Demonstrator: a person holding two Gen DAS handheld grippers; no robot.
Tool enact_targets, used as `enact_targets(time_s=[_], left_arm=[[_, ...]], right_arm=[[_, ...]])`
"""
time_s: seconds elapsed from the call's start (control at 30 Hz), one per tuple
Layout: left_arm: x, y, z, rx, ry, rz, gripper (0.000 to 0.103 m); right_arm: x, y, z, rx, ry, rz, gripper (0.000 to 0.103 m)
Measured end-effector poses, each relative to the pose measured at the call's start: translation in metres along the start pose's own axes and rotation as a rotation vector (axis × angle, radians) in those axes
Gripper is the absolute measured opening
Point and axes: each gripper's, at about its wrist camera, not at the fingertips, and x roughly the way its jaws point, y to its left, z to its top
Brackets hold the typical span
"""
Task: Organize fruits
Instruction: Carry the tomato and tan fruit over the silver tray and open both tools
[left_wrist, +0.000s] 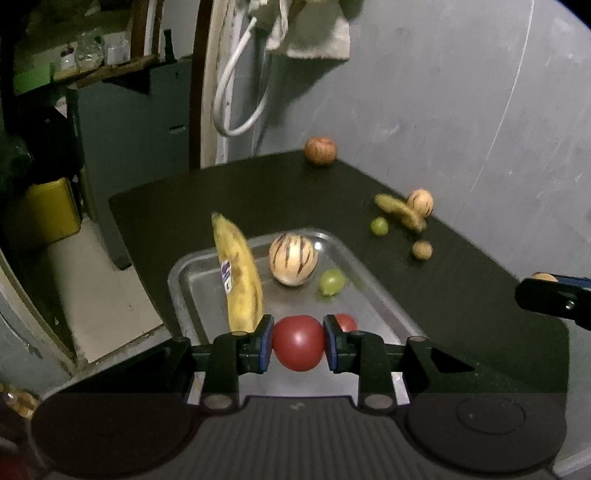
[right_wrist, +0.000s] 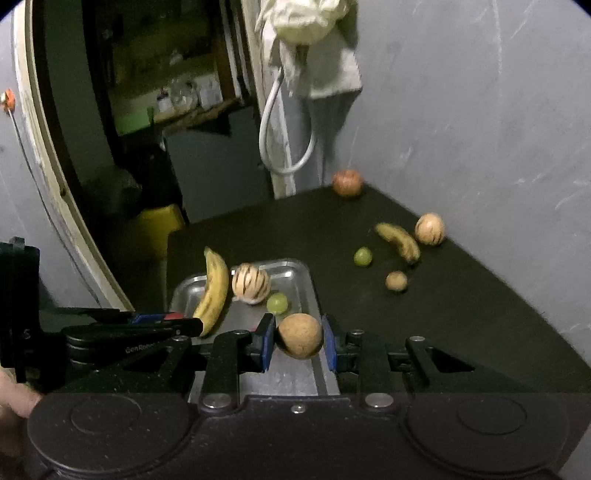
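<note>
My left gripper (left_wrist: 298, 343) is shut on a red tomato (left_wrist: 298, 342) above the near end of the metal tray (left_wrist: 373, 291). The tray holds a large banana (left_wrist: 240, 280), a striped melon (left_wrist: 292, 259), a green grape (left_wrist: 331, 281) and a second red fruit (left_wrist: 346, 322). My right gripper (right_wrist: 298, 341) is shut on a round tan fruit (right_wrist: 300, 340) over the tray (right_wrist: 304, 280). Loose on the black table lie an apple (left_wrist: 320, 150), a small banana (left_wrist: 399, 211), a small striped melon (left_wrist: 421, 201), a grape (left_wrist: 379, 225) and a tan fruit (left_wrist: 422, 249).
The black table (left_wrist: 461, 295) meets a grey wall (left_wrist: 443, 92) at the back and right. White cables (left_wrist: 236, 92) and a cloth (left_wrist: 314, 40) hang behind. A yellow container (left_wrist: 50, 210) stands on the floor left. The right gripper's tip (left_wrist: 554, 295) shows at the table's right.
</note>
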Motion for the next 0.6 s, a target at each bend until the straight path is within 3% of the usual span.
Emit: enact_targets(time_s=[0.27,0.6], left_arm=[[0.028,0.015,-0.014,-0.008,0.066,-0.005,0.030],[0.045,0.034,-0.015,-0.038,0.088,-0.001,0.031]], right_arm=[[0.049,0.008,-0.005,-0.020,0.100,0.001,0.029],[0.106,0.017,-0.005,-0.058,0.193,0.008,0.029]])
